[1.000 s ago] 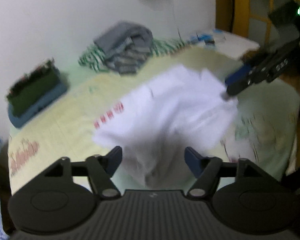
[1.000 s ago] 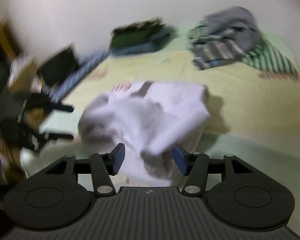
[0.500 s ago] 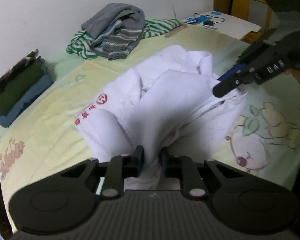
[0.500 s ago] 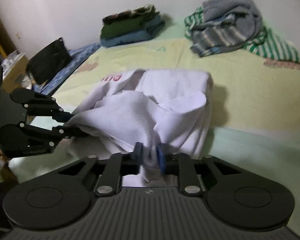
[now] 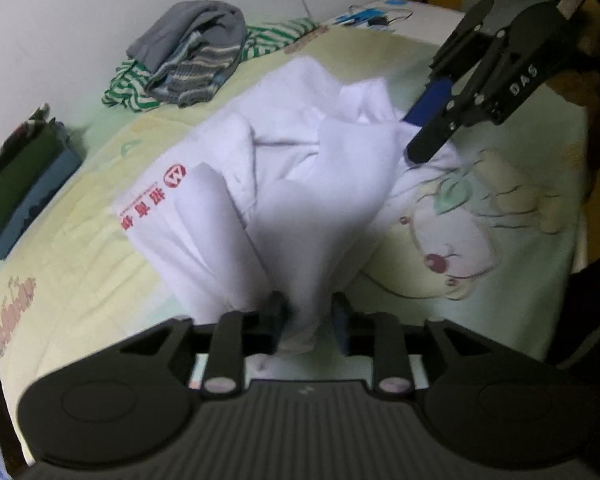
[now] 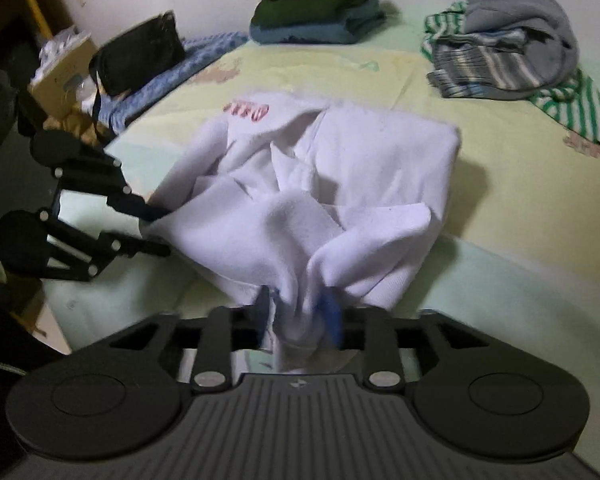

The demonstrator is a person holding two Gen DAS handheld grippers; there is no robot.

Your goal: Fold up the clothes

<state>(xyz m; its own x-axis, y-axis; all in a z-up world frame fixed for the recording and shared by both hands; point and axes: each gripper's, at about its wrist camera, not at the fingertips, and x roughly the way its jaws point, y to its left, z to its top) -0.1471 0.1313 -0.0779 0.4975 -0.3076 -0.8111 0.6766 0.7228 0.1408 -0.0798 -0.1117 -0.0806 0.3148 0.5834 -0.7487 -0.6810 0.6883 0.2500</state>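
A crumpled white garment with a red logo lies heaped in the middle of the bed. My left gripper is shut on a bunched fold at its near edge, which fills the gap between the jaws. In the right wrist view the same garment rises into my right gripper, which is shut on another fold. Each gripper shows in the other's view: the right gripper at the garment's far right side, the left gripper at its left side.
A loose pile of grey and striped clothes lies by the wall. A folded green and blue stack sits further along. A black bag and a cardboard box stand past the bed's edge.
A second ago both grippers were open over the garment. They then shut on folds of it. Since half a second ago the jaws stand slightly wider, with cloth still between them.
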